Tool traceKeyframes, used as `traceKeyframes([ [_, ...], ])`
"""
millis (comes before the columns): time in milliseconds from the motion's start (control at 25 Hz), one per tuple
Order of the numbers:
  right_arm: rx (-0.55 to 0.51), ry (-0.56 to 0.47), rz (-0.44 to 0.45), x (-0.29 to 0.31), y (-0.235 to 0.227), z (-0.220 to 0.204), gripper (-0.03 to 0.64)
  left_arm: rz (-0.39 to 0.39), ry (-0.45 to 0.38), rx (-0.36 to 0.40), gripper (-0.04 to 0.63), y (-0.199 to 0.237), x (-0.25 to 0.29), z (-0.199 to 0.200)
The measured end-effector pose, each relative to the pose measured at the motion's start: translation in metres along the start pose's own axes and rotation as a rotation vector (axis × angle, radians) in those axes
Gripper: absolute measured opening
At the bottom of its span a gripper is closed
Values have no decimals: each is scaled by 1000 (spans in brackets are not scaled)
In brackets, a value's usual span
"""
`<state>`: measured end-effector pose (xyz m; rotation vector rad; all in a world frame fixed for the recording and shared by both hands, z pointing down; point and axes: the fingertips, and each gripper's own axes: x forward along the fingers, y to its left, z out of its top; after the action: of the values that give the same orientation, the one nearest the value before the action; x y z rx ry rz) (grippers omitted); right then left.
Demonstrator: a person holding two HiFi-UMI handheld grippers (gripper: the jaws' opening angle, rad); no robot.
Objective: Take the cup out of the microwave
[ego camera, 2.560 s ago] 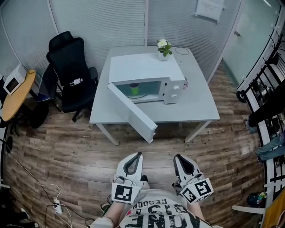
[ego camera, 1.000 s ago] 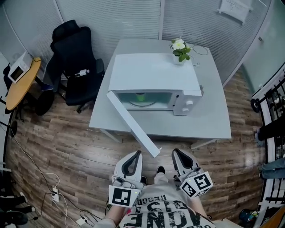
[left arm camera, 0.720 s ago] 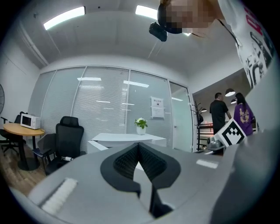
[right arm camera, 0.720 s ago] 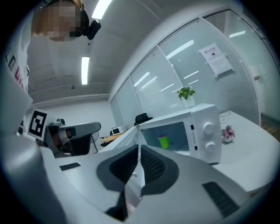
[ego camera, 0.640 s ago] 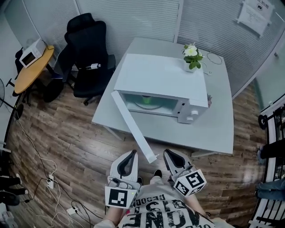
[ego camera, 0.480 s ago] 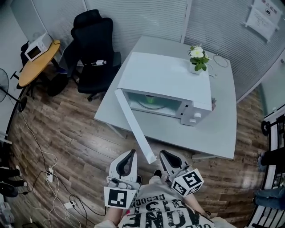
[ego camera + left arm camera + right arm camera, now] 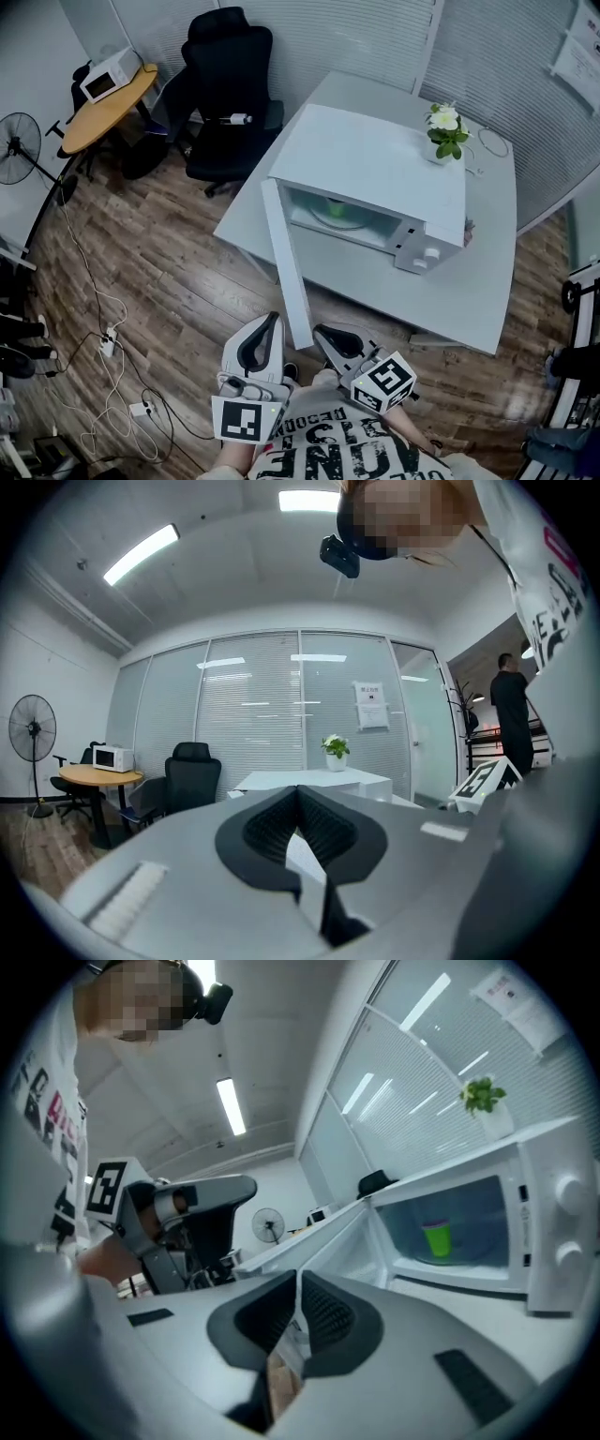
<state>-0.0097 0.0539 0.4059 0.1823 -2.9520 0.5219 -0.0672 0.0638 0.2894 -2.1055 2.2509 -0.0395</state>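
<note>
A white microwave (image 7: 375,173) stands on the pale table (image 7: 487,281) with its door (image 7: 289,267) swung wide open toward me. The green cup (image 7: 437,1238) stands upright inside on the turntable; the head view shows only a green patch of the cup (image 7: 339,202) in the cavity. Both grippers are held low near my body, well short of the microwave. My left gripper (image 7: 272,321) is shut and empty, pointing level. My right gripper (image 7: 324,334) is also shut and empty, with its tips near the door's free edge. In their own views, the left gripper (image 7: 300,794) and right gripper (image 7: 298,1283) hold nothing.
A potted plant (image 7: 444,126) sits on the table behind the microwave. A black office chair (image 7: 231,70) stands left of the table, with a round wooden table (image 7: 105,101) and a fan (image 7: 19,142) beyond it. Cables (image 7: 105,349) lie on the wooden floor. A person (image 7: 511,710) stands far right.
The head view has come closer and swung left, so the microwave sits further right. My right gripper has swung left toward the door's edge. Both grippers stay shut.
</note>
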Motion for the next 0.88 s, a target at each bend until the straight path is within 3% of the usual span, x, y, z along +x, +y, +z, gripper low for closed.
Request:
traceKeyframes([
  [80, -33, 13, 56, 7, 11, -2, 28, 32, 34, 20, 12, 3, -6, 0],
  [160, -45, 6, 41, 7, 9, 1, 28, 61, 76, 25, 12, 7, -12, 0],
  [360, -16, -10, -5, -4, -8, 3, 28, 89, 40, 23, 12, 8, -18, 14],
  [600, -16, -32, -51, -24, -14, 9, 28, 40, 84, -20, 11, -16, -18, 5],
  [880, 6, -77, -159, -56, -32, 12, 28, -125, 112, -56, 12, -64, 14, -32],
])
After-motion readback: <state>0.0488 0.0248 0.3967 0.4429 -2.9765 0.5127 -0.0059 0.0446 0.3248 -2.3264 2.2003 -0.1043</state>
